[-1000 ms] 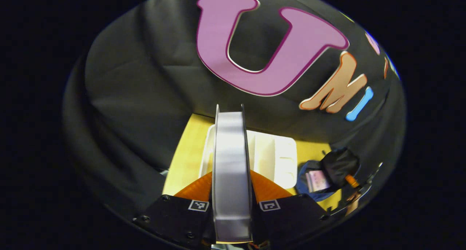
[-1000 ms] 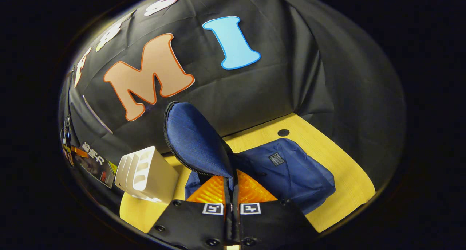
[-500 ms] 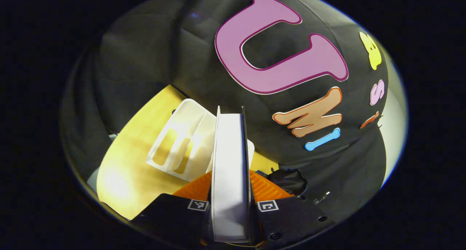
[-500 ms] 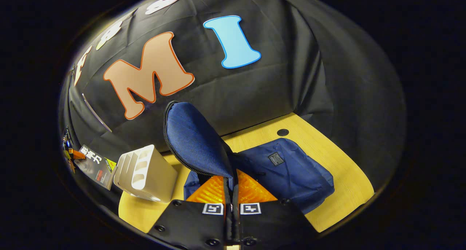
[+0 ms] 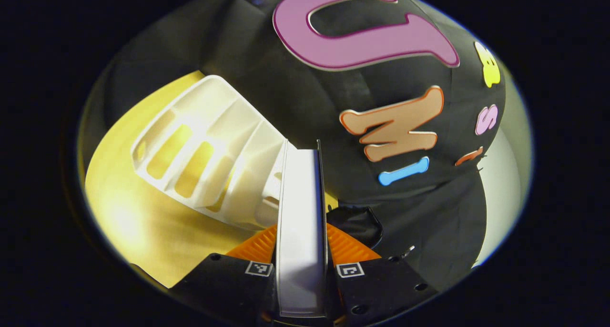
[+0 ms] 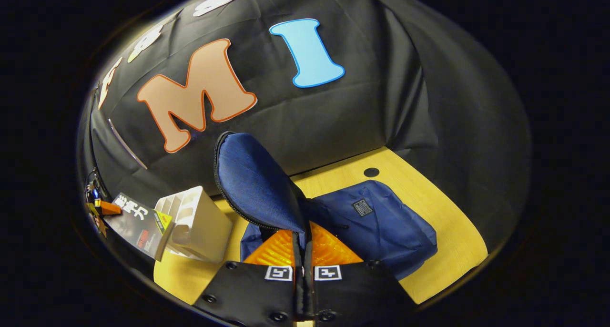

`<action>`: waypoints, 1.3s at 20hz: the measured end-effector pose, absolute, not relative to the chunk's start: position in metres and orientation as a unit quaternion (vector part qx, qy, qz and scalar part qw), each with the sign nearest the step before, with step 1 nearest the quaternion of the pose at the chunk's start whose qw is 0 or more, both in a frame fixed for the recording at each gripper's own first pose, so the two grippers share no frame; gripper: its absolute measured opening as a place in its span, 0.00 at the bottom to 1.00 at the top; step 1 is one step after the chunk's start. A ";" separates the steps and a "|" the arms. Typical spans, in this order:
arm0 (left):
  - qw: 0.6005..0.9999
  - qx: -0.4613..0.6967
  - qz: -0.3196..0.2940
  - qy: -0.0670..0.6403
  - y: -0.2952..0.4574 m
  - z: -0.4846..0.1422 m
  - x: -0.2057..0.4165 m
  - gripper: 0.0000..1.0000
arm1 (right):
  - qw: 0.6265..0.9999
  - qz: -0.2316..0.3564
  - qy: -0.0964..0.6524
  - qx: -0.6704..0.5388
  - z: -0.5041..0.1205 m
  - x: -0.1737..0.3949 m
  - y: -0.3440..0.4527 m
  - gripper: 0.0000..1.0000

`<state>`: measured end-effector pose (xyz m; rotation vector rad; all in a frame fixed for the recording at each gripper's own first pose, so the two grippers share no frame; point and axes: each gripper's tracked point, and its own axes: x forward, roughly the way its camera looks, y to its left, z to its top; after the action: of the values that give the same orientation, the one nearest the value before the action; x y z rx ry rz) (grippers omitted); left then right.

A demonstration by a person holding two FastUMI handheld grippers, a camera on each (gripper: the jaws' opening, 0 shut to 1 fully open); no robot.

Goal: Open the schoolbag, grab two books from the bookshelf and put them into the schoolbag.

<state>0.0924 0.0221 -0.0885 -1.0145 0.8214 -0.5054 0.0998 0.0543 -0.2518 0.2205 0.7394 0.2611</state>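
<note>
Tongs of the left hand [image 5: 301, 241], closed on a book [image 5: 301, 231] held edge-on between both fingers, so that its page block faces the camera and its covers lie flat against the pads. The same book [image 6: 140, 219] appears in the right gripper view at far left, carried in the air just beside the white bookshelf [image 6: 195, 223]; the grip by the covers probably keeps it stiff for sliding into the bag. In the left gripper view the bookshelf [image 5: 209, 150] shows its slotted side and dividers, with the compartments that can be seen holding nothing.

Tongs of the right hand [image 6: 303, 243], closed on the zip-edged flap [image 6: 255, 181] of the blue schoolbag [image 6: 381, 227]. The flap is raised upright, evidently to keep the mouth open for the incoming book. The bag's body lies flat on the desk, well to the right of the bookshelf. Whether a first book is already inside cannot be told.

Desk [image 6: 448, 231]: yellow wood-grain top with a round cable hole [image 6: 371, 172] near its back edge. Black cloth walls the booth on all sides.
</note>
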 end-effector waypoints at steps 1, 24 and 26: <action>0.757 -0.474 -0.242 0.379 0.007 -0.087 0.093 0.35 | 0.918 0.128 0.360 0.107 -0.253 0.100 0.055 0.03; 0.713 -0.473 -0.265 0.444 -0.241 -0.173 0.130 0.34 | 0.912 0.144 0.362 0.125 -0.248 0.101 0.057 0.03; 0.710 -0.471 -0.269 0.450 -0.257 -0.177 0.130 0.34 | 0.912 0.149 0.363 0.123 -0.250 0.101 0.058 0.03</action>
<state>0.1302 -0.2566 -0.1774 -1.0442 0.9984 -0.5970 0.1011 0.0577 -0.2497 0.2528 0.7474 0.3072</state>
